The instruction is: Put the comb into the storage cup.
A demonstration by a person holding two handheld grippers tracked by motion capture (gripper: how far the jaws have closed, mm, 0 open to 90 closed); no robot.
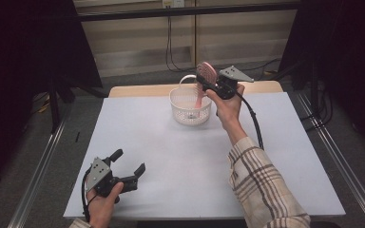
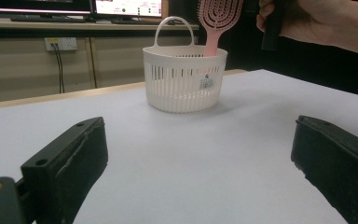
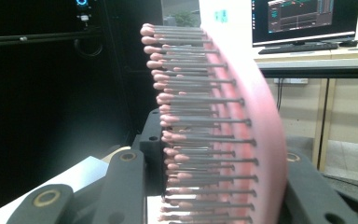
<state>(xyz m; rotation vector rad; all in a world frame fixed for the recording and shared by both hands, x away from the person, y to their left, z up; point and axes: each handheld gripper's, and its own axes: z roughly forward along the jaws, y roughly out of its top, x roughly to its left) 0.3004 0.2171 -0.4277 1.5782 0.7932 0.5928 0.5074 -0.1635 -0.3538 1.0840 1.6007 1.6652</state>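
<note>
A pink hairbrush [image 1: 206, 72] stands almost upright with its handle down inside a white slotted basket [image 1: 178, 102] at the far middle of the table. My right gripper [image 1: 203, 84] is shut on the brush's head. In the right gripper view the hairbrush [image 3: 242, 116] sits edge-on between the jaws of the right gripper [image 3: 223, 154], bristles to the left. My left gripper [image 1: 129, 160] rests near the table's front left corner, open and holding nothing. In the left gripper view the left gripper [image 2: 200, 154] faces the basket [image 2: 182, 84] and the hairbrush [image 2: 216, 14].
A white sheet [image 1: 161, 156] covers the table, with a wooden strip [image 1: 138, 90] bare at the far edge. Metal rails [image 1: 38, 180] run along both sides on the floor. The basket has a loop handle [image 2: 175, 21] at its back.
</note>
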